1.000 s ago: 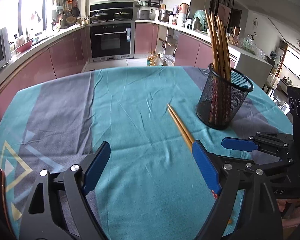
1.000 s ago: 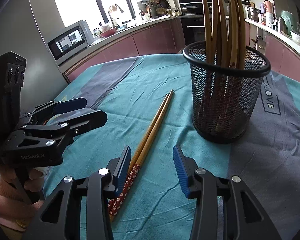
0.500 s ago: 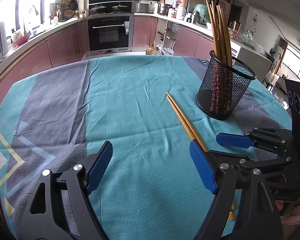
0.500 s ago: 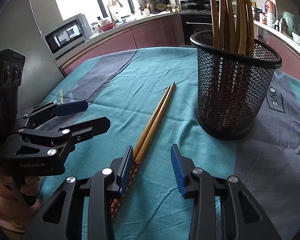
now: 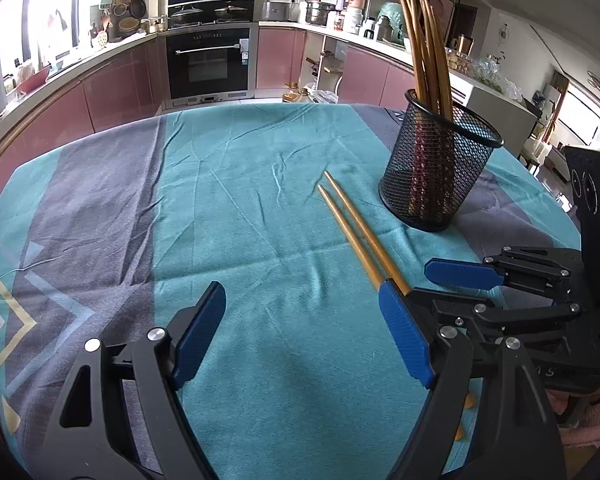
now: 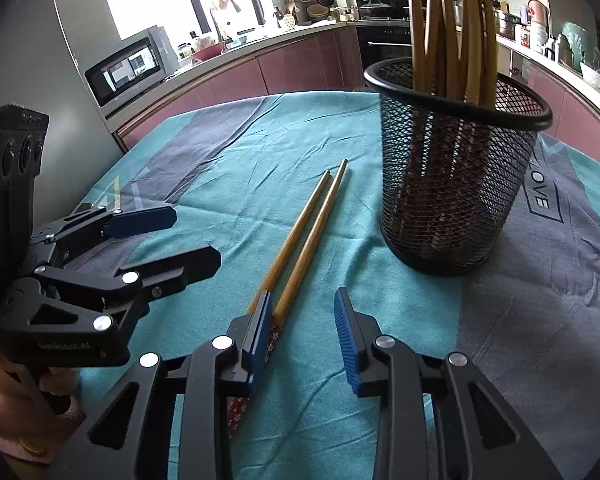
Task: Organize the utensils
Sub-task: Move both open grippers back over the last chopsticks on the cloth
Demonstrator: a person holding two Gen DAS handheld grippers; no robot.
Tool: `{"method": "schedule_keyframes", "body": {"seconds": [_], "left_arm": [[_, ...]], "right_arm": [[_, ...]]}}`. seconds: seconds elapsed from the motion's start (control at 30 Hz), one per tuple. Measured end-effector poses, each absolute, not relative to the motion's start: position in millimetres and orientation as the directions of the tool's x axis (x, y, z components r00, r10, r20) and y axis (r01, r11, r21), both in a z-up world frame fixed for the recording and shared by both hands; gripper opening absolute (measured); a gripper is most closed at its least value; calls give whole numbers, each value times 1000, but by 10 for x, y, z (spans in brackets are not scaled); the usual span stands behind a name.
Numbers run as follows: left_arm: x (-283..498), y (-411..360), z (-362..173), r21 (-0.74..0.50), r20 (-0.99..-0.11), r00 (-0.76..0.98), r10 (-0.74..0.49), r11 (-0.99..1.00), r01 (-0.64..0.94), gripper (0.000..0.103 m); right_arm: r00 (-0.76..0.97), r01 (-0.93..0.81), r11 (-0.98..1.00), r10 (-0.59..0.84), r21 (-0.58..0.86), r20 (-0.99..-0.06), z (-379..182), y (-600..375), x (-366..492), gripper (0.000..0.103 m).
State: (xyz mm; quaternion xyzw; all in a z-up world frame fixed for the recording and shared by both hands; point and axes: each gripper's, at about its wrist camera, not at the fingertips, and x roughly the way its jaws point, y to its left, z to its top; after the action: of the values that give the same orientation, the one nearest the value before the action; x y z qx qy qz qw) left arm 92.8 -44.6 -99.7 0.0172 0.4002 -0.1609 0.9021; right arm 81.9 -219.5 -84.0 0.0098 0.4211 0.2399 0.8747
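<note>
Two wooden chopsticks [image 6: 312, 220] with red patterned handles lie side by side on the teal tablecloth, also seen in the left wrist view [image 5: 352, 224]. My right gripper [image 6: 303, 300] sits over their handle ends with its jaws closing. One stick lies just inside the left pad, the other runs behind that finger, and the right pad is clear of them. A black mesh holder [image 6: 448, 184] with several upright chopsticks [image 6: 432, 20] stands just beyond, to the right. My left gripper [image 5: 302, 300] hovers open over bare cloth, left of the right gripper [image 5: 420, 282].
The round table's cloth [image 5: 240, 200] has teal and grey bands. From the right wrist view, the left gripper [image 6: 196, 236] and the hand [image 6: 4, 392] holding it are close on the left. Kitchen counters, an oven [image 5: 208, 64] and a microwave [image 6: 128, 68] lie beyond the table.
The right gripper's jaws have narrowed around the chopstick handles. The left gripper's jaws look almost the same, and neither chopstick has shifted on the cloth.
</note>
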Motion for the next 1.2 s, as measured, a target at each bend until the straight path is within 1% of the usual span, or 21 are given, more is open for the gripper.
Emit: {"method": "schedule_keyframes", "body": {"seconds": [0.37, 0.77, 1.2], "left_arm": [[954, -622, -1075, -83, -751, 595, -285, 935, 344, 74], [985, -723, -1143, -62, -772, 572, -277, 929, 365, 72], [952, -822, -1183, -30, -778, 569, -266, 921, 389, 69]], "right_arm": [[513, -392, 879, 454, 271, -728, -849, -2367, 836, 28], [493, -401, 867, 476, 295, -728, -845, -2442, 876, 27], [484, -398, 863, 486, 312, -727, -836, -2515, 916, 24]]}}
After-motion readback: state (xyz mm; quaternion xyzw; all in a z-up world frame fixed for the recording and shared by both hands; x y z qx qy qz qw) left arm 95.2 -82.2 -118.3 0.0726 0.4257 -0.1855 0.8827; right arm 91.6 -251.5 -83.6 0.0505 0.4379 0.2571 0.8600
